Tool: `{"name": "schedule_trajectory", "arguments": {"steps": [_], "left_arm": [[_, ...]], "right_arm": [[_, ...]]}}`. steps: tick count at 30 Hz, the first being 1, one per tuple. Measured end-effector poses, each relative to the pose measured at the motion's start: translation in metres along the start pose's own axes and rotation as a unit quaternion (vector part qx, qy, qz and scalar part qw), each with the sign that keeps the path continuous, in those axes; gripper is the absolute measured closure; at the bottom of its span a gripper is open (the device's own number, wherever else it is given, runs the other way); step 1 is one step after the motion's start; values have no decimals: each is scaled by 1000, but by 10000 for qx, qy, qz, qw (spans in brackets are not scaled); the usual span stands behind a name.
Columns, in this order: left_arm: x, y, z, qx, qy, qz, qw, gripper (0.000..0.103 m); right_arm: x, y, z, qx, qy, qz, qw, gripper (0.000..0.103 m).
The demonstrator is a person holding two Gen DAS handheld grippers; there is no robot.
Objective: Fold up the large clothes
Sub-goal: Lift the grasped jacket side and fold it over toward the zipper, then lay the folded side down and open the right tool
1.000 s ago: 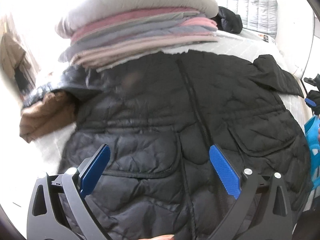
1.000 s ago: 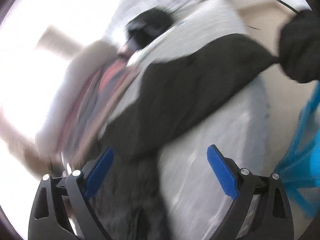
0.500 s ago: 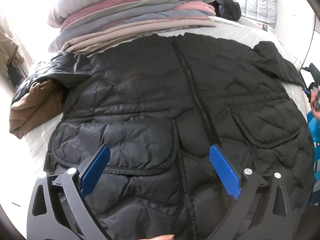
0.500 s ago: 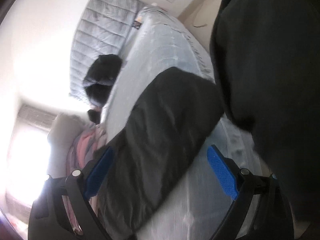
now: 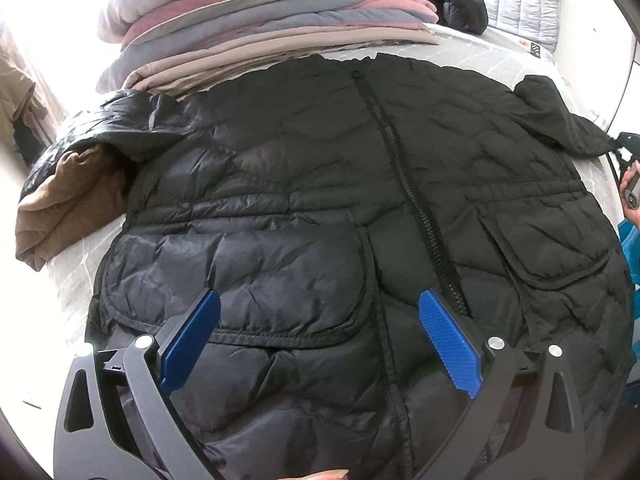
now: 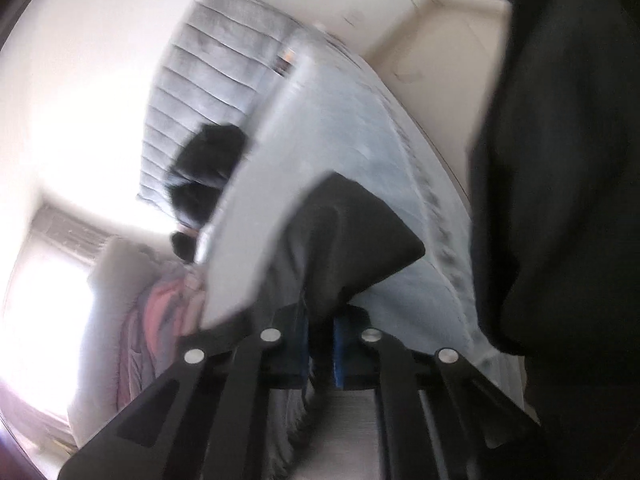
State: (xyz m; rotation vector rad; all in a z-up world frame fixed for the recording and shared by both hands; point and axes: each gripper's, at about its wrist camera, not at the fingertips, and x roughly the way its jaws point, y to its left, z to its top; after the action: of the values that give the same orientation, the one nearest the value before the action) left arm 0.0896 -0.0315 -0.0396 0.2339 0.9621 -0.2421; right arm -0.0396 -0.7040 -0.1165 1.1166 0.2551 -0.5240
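The black jacket (image 5: pixel 320 200) lies front-up and zipped across the bed (image 5: pixel 472 52), its collar toward a stack of folded blankets (image 5: pixel 260 20) and its hem nearest the left gripper (image 5: pixel 320 336). That gripper hangs over the lower front, near a pocket, with its jaws released wide and nothing between them. One sleeve (image 5: pixel 560 120) runs out toward the bed's right edge; on the other side the fabric bunches over a brown garment (image 5: pixel 64 208).

The right gripper (image 6: pixel 320 344) is at that right sleeve — its jaws have just been closing, and in its own blurred view dark cloth (image 6: pixel 344 248) sits pinched between the blue pads. So I'd say it is grasping the sleeve end, though the blur hides how deep the bite is. A dark mass, probably the person's clothing, fills the right of that view.

This looks like the opening of the fold: coat spread, first sleeve taken. The next move, to my eye, calls for lifting that sleeve and carrying it across the chest toward the zip, laying it flat without dragging the body askew. The left gripper may need to press or pinch the near hem to keep the slippery quilted shell from sliding — and the far sleeve, tangled with the brown garment, will want freeing before its turn.
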Motion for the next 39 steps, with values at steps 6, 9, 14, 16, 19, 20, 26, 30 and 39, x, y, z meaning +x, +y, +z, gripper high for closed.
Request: {"name": "schedule_trajectory", "arguments": {"steps": [6, 9, 14, 16, 19, 20, 26, 30, 39], "left_arm": [[-7, 5, 0, -54, -71, -79, 9999, 7], [-12, 8, -1, -75, -104, -110, 9999, 7], [-20, 17, -1, -192, -181, -157, 9995, 7], [-24, 22, 0, -246, -215, -193, 9993, 7], [-31, 29, 0, -305, -284, -242, 9988, 7], [-33, 30, 0, -316, -299, -250, 9987, 7], [-42, 43, -3, -428, -349, -335, 9979, 7], [-45, 51, -4, -528, -338, -430, 9971, 7], [-51, 62, -6, -620, -361, -513, 9961, 7]], "right_arm": [[-50, 73, 6, -936, -647, 304, 9930, 94], [-62, 122, 4, -1439, -801, 428, 9854, 94], [-58, 230, -30, -2428, -774, 844, 9633, 94], [-54, 276, -56, -2857, -673, 1092, 9497, 94], [-46, 340, -112, -3452, -461, 1493, 9254, 94], [-44, 355, -129, -3599, -386, 1604, 9183, 94], [-2, 421, -258, -4365, 417, 2058, 8749, 94], [30, 426, -351, -4770, 1098, 2035, 8479, 94], [123, 364, -491, -5652, 3308, 1135, 7472, 46]]}}
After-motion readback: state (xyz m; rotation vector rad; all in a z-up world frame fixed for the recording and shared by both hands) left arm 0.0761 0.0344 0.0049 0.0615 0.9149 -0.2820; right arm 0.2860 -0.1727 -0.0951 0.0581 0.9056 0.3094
